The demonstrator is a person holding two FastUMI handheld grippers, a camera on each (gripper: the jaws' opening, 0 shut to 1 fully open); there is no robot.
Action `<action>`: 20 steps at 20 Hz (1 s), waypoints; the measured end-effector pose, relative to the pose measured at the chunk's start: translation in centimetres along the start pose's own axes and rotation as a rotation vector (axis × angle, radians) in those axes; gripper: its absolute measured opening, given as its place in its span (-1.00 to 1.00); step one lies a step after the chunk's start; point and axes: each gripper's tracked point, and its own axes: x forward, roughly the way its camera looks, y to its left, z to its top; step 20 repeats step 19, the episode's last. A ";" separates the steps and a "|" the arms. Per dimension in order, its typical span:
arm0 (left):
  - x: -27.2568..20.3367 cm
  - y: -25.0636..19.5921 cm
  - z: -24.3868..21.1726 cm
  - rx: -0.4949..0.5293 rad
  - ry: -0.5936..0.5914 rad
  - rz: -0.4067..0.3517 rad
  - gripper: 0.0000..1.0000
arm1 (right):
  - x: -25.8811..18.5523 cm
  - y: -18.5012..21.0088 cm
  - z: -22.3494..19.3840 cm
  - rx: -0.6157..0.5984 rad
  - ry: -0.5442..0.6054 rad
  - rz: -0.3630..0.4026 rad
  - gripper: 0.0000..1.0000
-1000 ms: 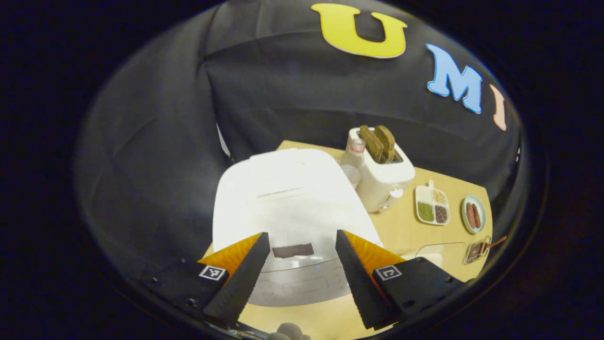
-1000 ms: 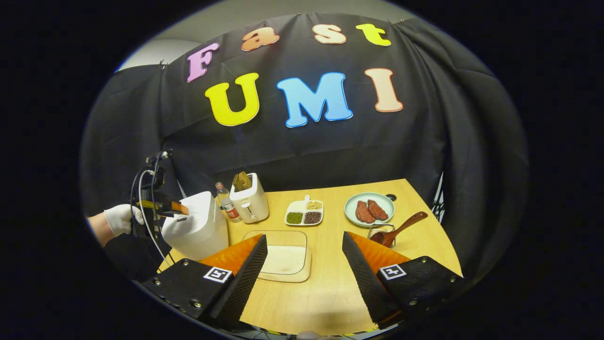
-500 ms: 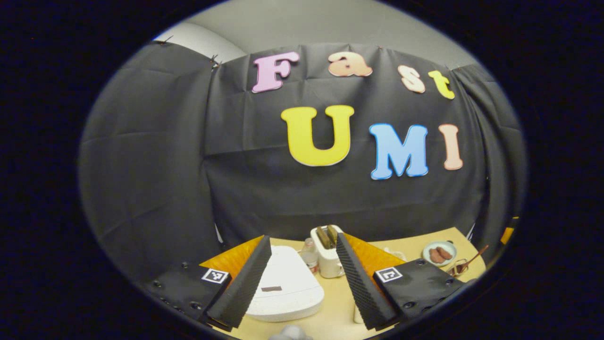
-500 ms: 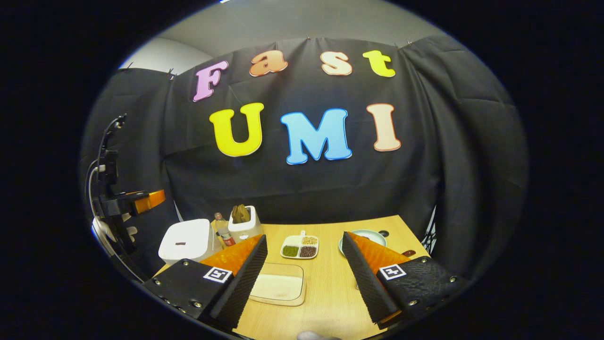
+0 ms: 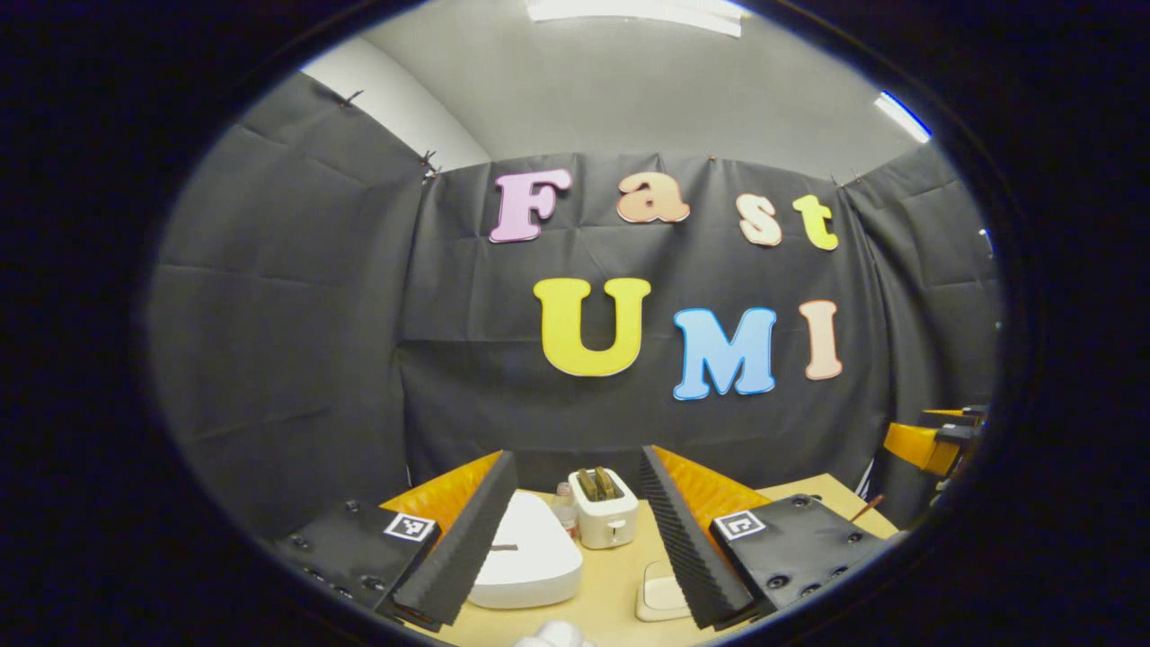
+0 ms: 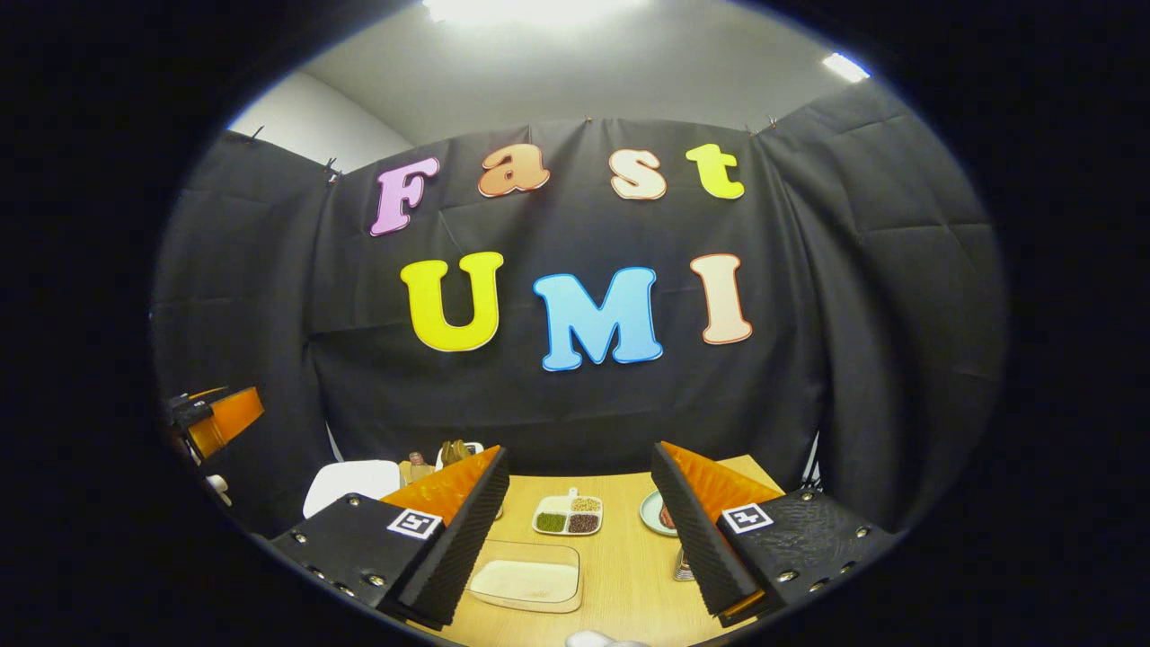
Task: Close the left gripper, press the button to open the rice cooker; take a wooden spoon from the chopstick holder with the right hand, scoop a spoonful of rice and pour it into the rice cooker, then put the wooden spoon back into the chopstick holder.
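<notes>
Both grippers are hanging high above the table (image 6: 620, 584) with jaws spread wide, gripping nothing; the left gripper (image 5: 570, 539) is facing the rice cooker (image 5: 526, 557), lid down, at six o'clock; the right gripper (image 6: 579, 539) is facing the rice tray (image 6: 526, 580). The holder (image 6: 683, 566) is peeking at five o'clock, its spoon hidden. Judging risk: pressing the button with fingers apart is likely straddling or slipping off it, leaving the lid latched.
</notes>
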 end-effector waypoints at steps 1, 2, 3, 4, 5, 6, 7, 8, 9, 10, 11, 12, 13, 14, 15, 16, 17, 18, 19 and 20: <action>-0.1 0.1 0.1 0.012 -0.001 -0.001 0.96 | -0.2 -0.2 0.2 0.000 -0.005 -0.007 0.94; -0.5 0.0 0.0 0.009 0.003 -0.007 0.94 | -0.3 -0.2 0.3 0.002 -0.007 -0.010 0.94; -0.9 -0.2 -0.4 -0.003 0.013 -0.015 0.93 | -0.4 -0.1 0.5 0.006 -0.016 -0.014 0.94; -1.0 -0.3 -0.5 -0.017 0.025 -0.021 0.93 | -0.6 0.0 0.6 0.006 -0.020 -0.017 0.94; -1.0 -0.2 -0.6 -0.025 0.033 -0.024 0.93 | -0.8 0.1 0.7 0.000 -0.032 -0.019 0.94; -1.0 0.0 -0.6 -0.027 0.039 -0.022 0.93 | -1.1 0.2 0.9 -0.008 -0.038 -0.022 0.94; -0.8 -0.1 -0.7 -0.027 0.043 -0.023 0.93 | -1.3 0.4 1.0 -0.020 -0.045 -0.020 0.94; -0.9 -0.1 -0.7 -0.027 0.040 -0.027 0.93 | -1.5 0.5 1.1 -0.029 -0.050 -0.021 0.94; -1.0 -0.2 -0.6 -0.022 0.037 -0.029 0.92 | -1.7 0.7 1.2 -0.035 -0.054 -0.018 0.94; -1.2 -0.2 -0.4 -0.016 0.030 -0.030 0.92 | -1.9 0.7 1.3 -0.042 -0.059 -0.020 0.95; -1.3 -0.3 -0.3 -0.012 0.027 -0.034 0.92 | -2.0 0.8 1.2 -0.044 -0.058 -0.020 0.95; -1.3 -0.3 -0.3 -0.011 0.027 -0.036 0.92 | -2.1 0.9 1.2 -0.038 -0.055 -0.017 0.95; -1.4 -0.3 -0.4 -0.007 0.030 -0.036 0.92 | -2.2 1.0 1.1 -0.035 -0.054 -0.018 0.95; -1.5 -0.3 -0.5 -0.008 0.031 -0.039 0.93 | -2.3 0.9 1.2 -0.035 -0.053 -0.019 0.95; -1.5 -0.4 -0.5 -0.010 0.036 -0.040 0.93 | -2.5 0.9 1.2 -0.038 -0.054 -0.021 0.94; -1.5 -0.5 -0.6 -0.013 0.040 -0.046 0.93 | -2.5 0.9 1.1 -0.037 -0.051 -0.022 0.94; -1.5 -0.3 -0.7 -0.012 0.040 -0.041 0.93 | -2.5 1.0 1.0 -0.036 -0.048 -0.019 0.95; -1.4 -0.2 -0.5 -0.006 0.036 -0.042 0.92 | -2.5 1.2 1.0 -0.033 -0.046 -0.017 0.95; -1.4 -0.3 -0.5 -0.007 0.037 -0.044 0.92 | -2.6 1.1 1.0 -0.030 -0.042 -0.017 0.95; -1.4 -0.3 -0.5 -0.007 0.037 -0.044 0.92 | -2.6 1.1 1.0 -0.030 -0.042 -0.017 0.95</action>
